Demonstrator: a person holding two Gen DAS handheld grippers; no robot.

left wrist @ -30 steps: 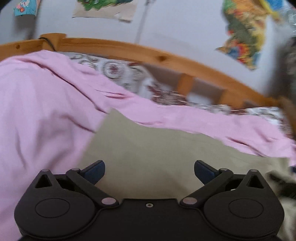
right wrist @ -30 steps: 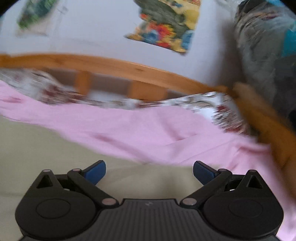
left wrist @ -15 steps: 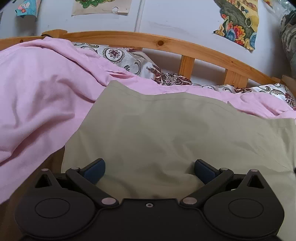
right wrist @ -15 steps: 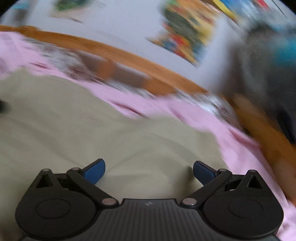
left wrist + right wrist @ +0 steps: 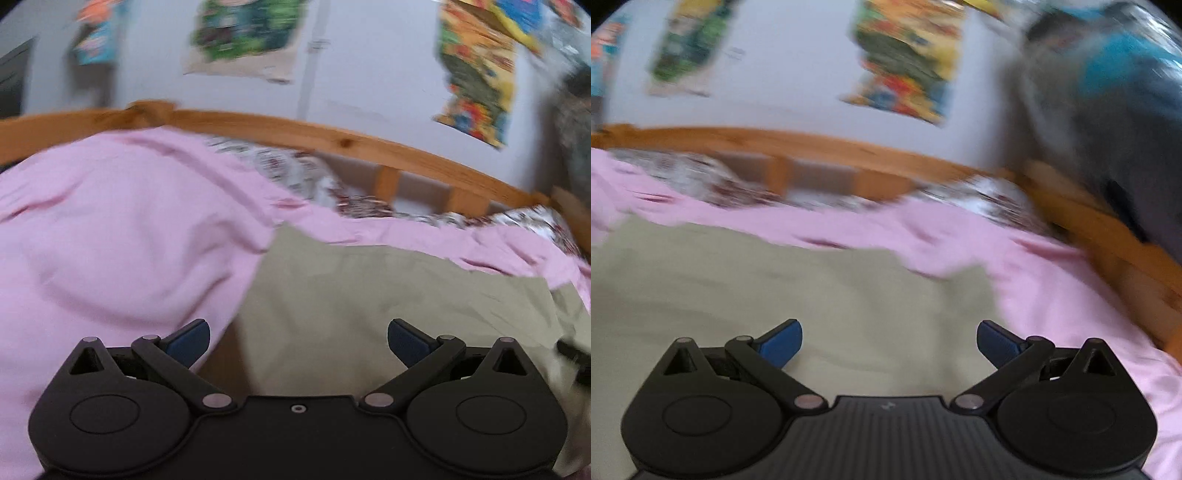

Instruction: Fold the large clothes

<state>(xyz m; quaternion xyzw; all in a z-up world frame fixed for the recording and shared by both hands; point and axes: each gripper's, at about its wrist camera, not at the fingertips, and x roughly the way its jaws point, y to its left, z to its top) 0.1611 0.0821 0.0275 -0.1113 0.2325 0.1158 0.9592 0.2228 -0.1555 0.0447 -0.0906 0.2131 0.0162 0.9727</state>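
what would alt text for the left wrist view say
The open left gripper hovers over a flat khaki garment spread on a pink bed cover, holding nothing. Behind are a wooden bed rail, a patterned pillow and blurred posters on a pale wall.

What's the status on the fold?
Left gripper open, right gripper open, both empty. Khaki garment flat on pink duvet. Nothing in the way.

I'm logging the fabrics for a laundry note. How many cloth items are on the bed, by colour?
Khaki-green garment: 1
Pink bedcover: 1
Patterned white-and-maroon bedding: 1; blur hides whether it is one piece or several
Total: 3
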